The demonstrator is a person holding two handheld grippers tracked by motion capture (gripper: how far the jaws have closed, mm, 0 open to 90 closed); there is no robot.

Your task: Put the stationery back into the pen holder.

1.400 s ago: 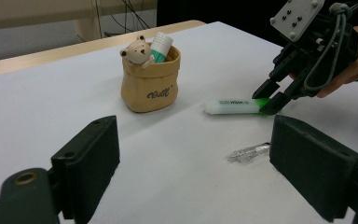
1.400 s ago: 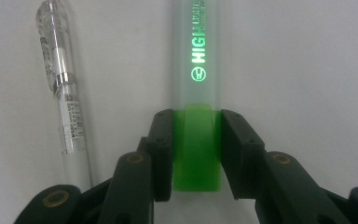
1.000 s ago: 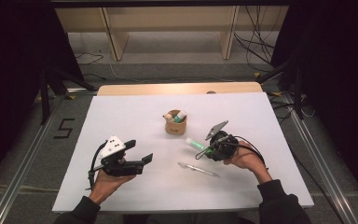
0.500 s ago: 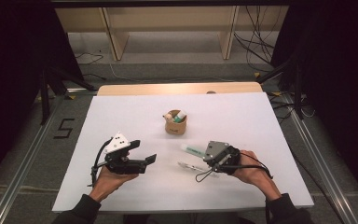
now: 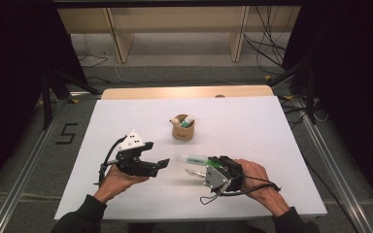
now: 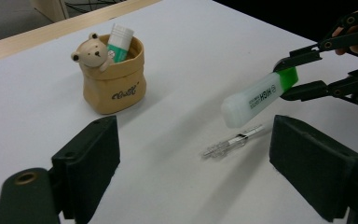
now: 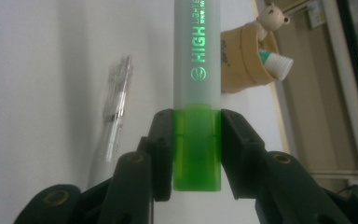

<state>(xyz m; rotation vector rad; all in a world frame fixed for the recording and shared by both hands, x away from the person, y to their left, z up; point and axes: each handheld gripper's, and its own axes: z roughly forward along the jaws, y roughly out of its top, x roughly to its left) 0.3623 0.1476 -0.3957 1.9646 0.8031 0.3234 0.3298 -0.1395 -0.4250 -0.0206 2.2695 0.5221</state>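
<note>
Right gripper clamped on the green cap end of a highlighter, pads pressed against both sides of the cap in the right gripper view. Highlighter held off the table, frosted white barrel pointing toward the left gripper, roughly level. Seen from the left gripper view, barrel slanting down and leftward from the black jaws of the right gripper.

Clear pen lying flat on the table just below the highlighter, apart from it; also visible as a transparent stick with a metal clip and beside the barrel.

Left gripper released, jaws standing wide apart with nothing between them, held above the table left of the highlighter tip, near but not touching.

Small tan holder with a bear figure on its rim farther back on the table, a white-and-green tube standing inside it. Holder well apart from both grippers.
</note>
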